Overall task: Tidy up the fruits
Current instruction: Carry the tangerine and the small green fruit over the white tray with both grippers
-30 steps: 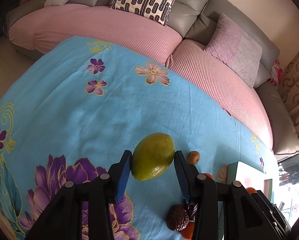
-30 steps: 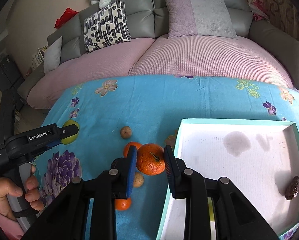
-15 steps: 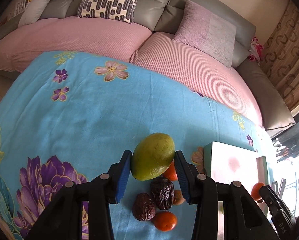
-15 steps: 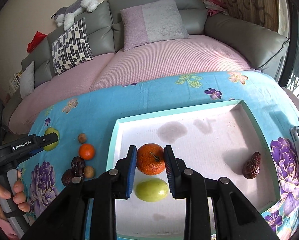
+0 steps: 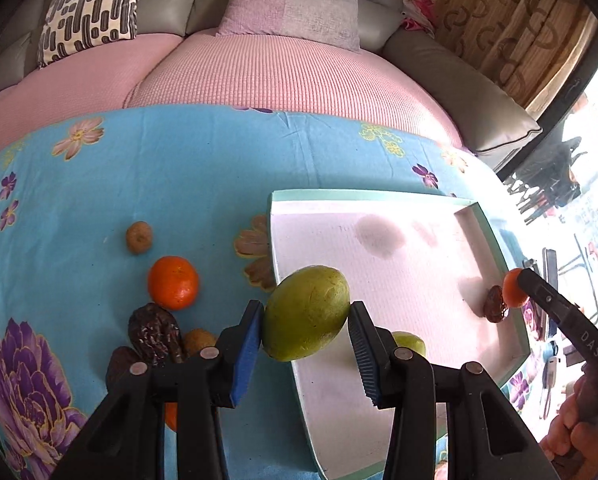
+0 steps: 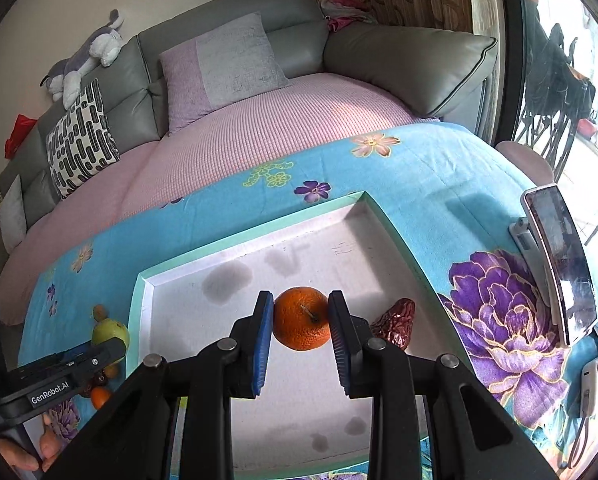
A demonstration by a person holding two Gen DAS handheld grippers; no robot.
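1. Left tongs (image 5: 305,330) are clamped on a big green oval mango (image 5: 306,312). A second ago it hung over the blue flowered cloth far from the tray; now it sits right at the near-left rim of the shallow white tray with the teal edge (image 5: 495,240).
2. Right tongs (image 6: 301,326) are squeezed on a round orange tangerine (image 6: 301,323), which went from the loose pile to out over the tray's right part, just beside a wrinkled red date (image 6: 395,322).
3. So both fruits look about ready to drop, I'd guess.
4. Both tongs point forward and down over the tabletop; the person's hand (image 5: 571,440) grips the right handle.
5. Still outside: another small orange tangerine (image 5: 173,282), a brown nut-like ball (image 5: 139,237), dark dates (image 5: 153,334). A small green fruit (image 5: 413,342) is already inside.
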